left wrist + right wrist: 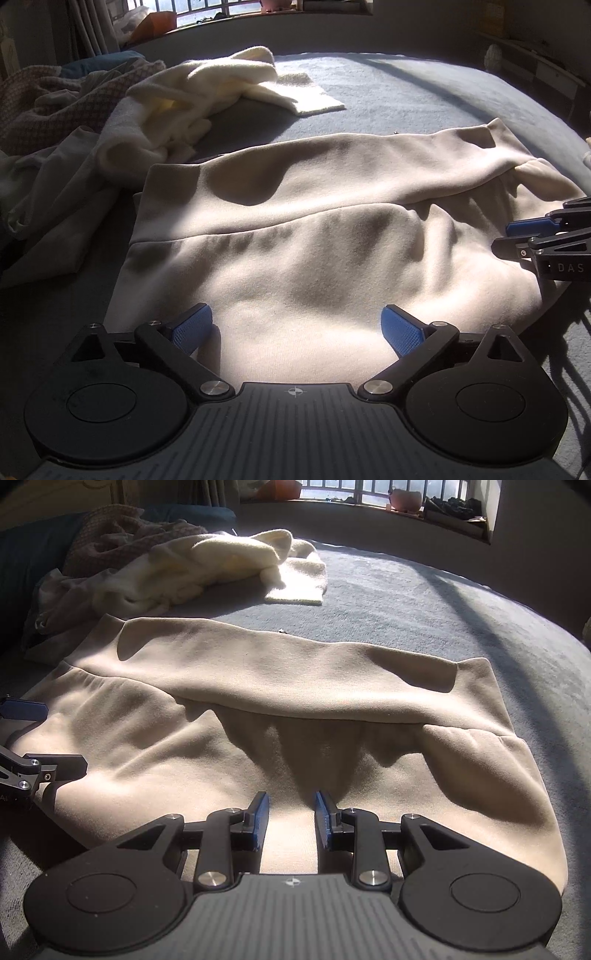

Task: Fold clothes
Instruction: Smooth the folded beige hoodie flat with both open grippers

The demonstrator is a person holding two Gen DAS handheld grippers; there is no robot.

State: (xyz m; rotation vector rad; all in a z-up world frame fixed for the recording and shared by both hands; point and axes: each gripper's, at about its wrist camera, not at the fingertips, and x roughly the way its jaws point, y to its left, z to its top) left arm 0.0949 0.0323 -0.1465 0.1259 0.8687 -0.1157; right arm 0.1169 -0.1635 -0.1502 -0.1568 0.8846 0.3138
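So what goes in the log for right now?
left tool: open | right tool: open, narrower | beige garment: spread on bed, ungrasped

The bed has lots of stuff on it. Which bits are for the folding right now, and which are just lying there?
For the job:
beige top, spread flat
left tool, open
right tool, open

Just lying about:
cream sweater, crumpled
patterned blanket
white cloth
things on the windowsill
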